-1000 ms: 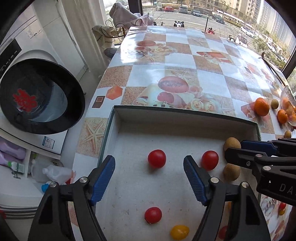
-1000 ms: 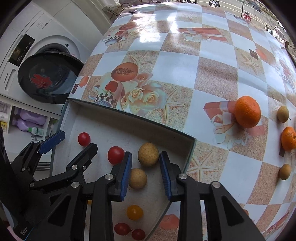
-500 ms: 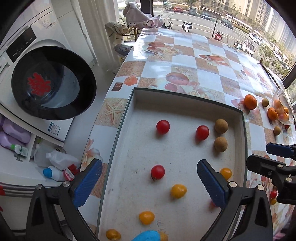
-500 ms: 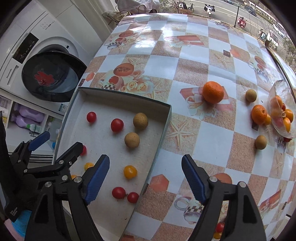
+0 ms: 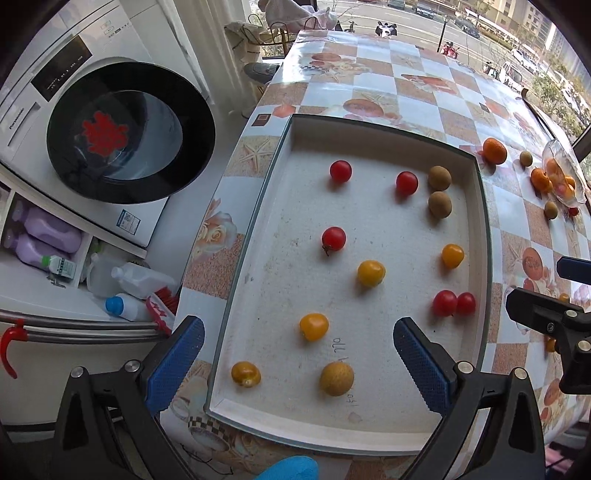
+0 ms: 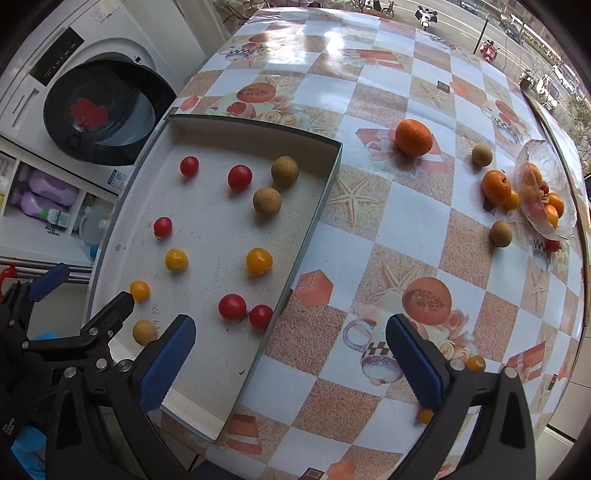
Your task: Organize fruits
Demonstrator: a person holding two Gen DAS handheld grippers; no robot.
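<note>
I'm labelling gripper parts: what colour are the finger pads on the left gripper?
Blue, with a fine textured surface; the left gripper's pads show best in the left wrist view.

A white washing machine (image 5: 110,122) stands off the tabletop's (image 6: 388,206) left edge, its round black door (image 5: 131,133) bearing a red mark on the glass. In a compartment under it lie purple bottles (image 5: 48,236). Beside them sit clear plastic jugs (image 5: 129,277) and a white bottle with a blue cap (image 5: 118,306). A red hook (image 5: 9,350) hangs from a metal rail (image 5: 81,332). Beyond the tabletop's far edge, parked scooters (image 6: 428,14) and cars (image 5: 513,70) stand on a street.
</note>
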